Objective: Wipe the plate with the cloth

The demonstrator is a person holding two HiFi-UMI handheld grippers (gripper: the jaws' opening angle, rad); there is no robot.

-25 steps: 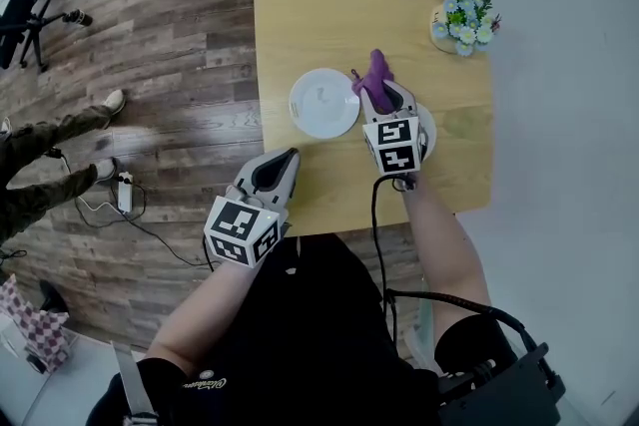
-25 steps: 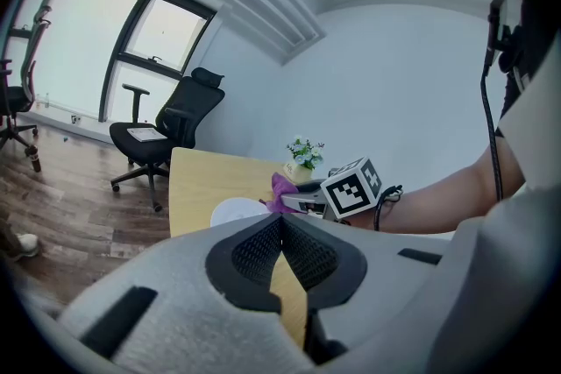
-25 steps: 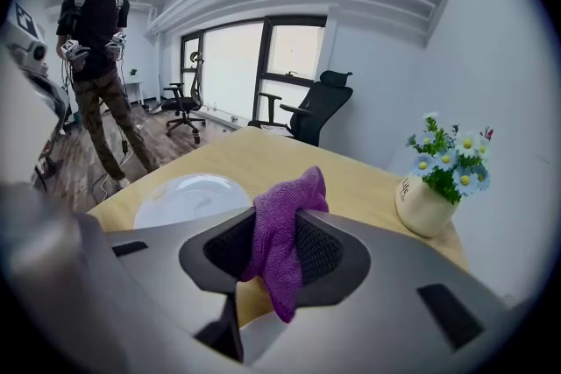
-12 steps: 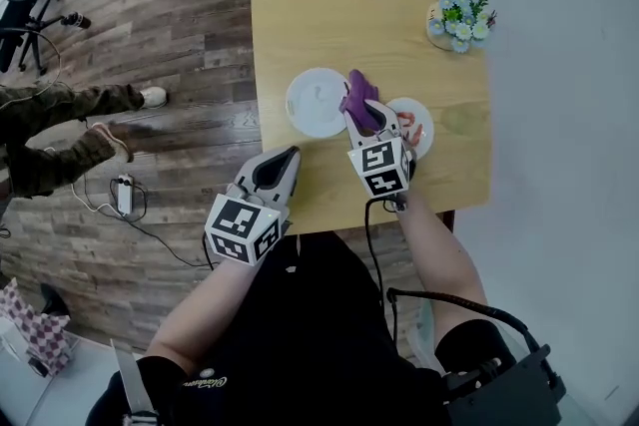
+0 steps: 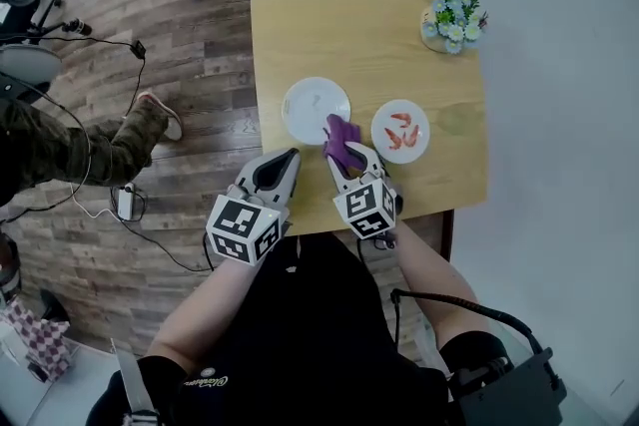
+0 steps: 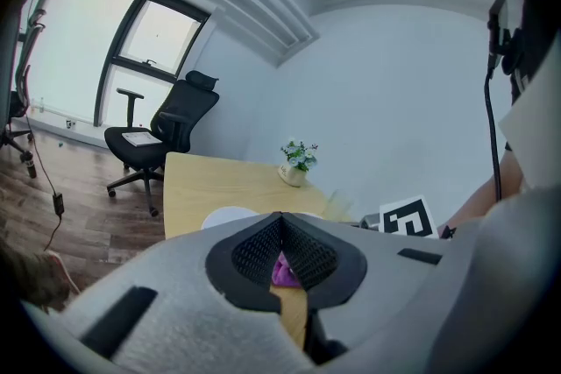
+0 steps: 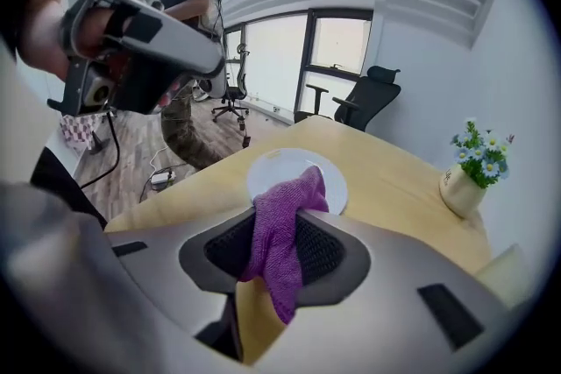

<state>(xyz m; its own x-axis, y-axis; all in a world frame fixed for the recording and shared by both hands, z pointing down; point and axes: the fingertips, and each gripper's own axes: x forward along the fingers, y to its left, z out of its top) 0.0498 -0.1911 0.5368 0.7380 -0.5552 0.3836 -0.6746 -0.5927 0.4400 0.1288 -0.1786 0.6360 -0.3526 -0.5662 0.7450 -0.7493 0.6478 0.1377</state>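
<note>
1. Right tool [image 5: 347, 157]: the jaws are clamped on the purple cloth [image 7: 279, 232]. The cloth is bunched between them, with one end standing out ahead and a tail hanging below. In the head view it sits at frame centre, just right of and below the plate [image 5: 316, 107].

2. Left tool [image 5: 287, 160]: the jaws are together with nothing between them. It hangs at the lower left of the table [image 5: 339, 25], near the table's near edge and apart from the plate.

3. The plate is white, bare, and close to the table's left edge. A second plate [image 5: 399, 153] carrying shrimps [image 5: 399, 129] lies to its right.

Hazards, as judged from this position:
- Nothing steadies the plate. Sideways drag from the cloth may push it toward the left edge. Consider bracing its rim with the left tool.
- The cloth is held by a narrow fold. Hard pressure may pull it free or bring the jaw tips onto the plate.
- The loose tail may sweep the shrimps if you swing right.
</note>
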